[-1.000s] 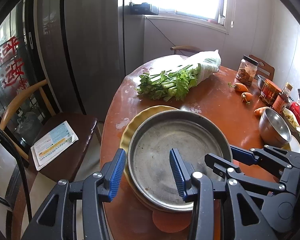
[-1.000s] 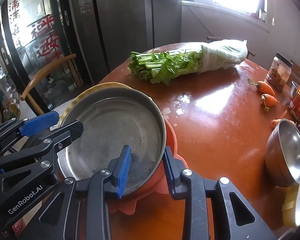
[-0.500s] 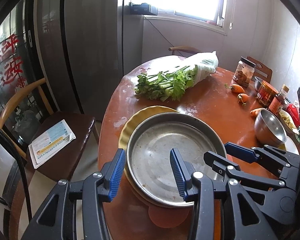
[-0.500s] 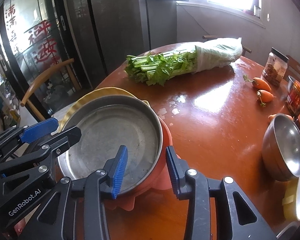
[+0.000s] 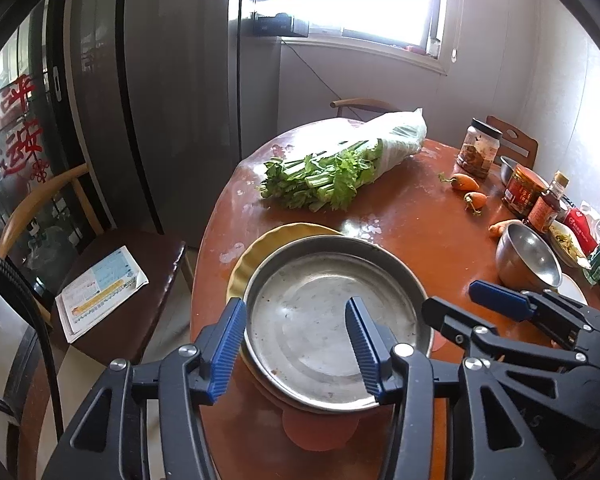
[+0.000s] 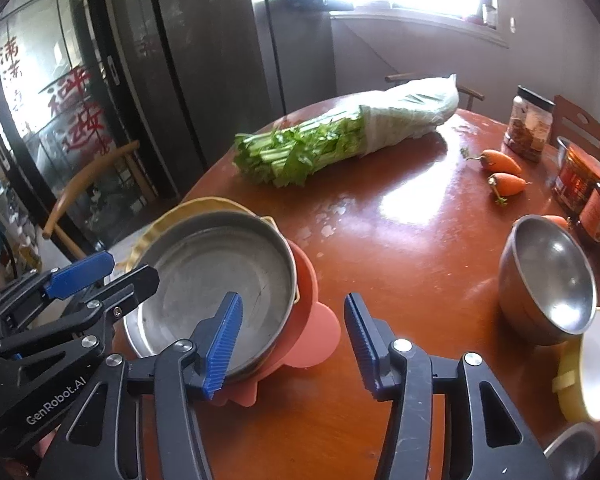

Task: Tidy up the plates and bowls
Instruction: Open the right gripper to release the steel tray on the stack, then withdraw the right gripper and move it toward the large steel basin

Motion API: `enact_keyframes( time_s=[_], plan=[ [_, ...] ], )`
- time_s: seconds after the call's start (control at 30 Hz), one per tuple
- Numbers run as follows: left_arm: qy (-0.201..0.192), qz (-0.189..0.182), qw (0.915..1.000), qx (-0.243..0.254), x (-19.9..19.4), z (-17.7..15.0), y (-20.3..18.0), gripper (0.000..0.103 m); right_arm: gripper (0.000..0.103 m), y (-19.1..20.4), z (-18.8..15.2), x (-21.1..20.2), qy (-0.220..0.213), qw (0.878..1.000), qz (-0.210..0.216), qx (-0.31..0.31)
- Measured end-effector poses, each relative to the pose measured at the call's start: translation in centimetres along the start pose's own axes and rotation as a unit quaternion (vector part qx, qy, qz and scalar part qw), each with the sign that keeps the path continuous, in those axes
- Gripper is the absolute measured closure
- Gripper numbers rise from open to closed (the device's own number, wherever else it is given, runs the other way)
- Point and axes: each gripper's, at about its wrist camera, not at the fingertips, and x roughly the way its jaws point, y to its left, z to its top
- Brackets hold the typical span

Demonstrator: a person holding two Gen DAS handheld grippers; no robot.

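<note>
Steel plate [image 5: 324,320] stacked, rims between both opening hand-held grippers [image 5: 296,344] [image 6: 292,344], ungripped

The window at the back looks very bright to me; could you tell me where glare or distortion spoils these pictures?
Left wrist view: the window is blown out white and the tall dark cabinet doors bow with the fisheye. Right wrist view: window light glares as a white patch on the glossy red-brown round table, with a highlight inside the round steel bowl; corners are vignetted black.
</note>
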Motion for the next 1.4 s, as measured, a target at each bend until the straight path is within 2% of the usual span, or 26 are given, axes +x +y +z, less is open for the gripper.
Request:
enact_keyframes(
  time_s=[0.3,0.63,0.7,1.03,1.4],
  plan=[
    [-0.005,-0.002,1.0,-0.001,-1.1,0.1,-0.5,0.047,0.041,-0.7,0.0,-2.1,-0.016,1.0,-0.008,0.006],
    [-0.019,-0.001,0.9998,0.001,-3.2,-0.1,-1.2,0.042,0.039,-2.0,-0.7,-5.1,-0.038,0.999,-0.012,0.022],
    [-0.024,-0.002,0.9997,0.001,-3.7,-0.1,-1.5,0.041,0.035,-2.1,-0.8,-5.9,-0.045,0.999,-0.013,0.021],
    [-0.037,-0.01,0.9993,0.003,-6.1,-0.6,-3.5,0.037,0.03,-2.8,-2.0,-9.7,-0.072,0.997,-0.019,0.014],
    [-0.051,-0.025,0.9981,0.023,-8.3,-0.8,-7.2,0.033,0.027,-6.1,-3.9,-13.8,-0.096,0.994,-0.044,0.032]
  ],
)
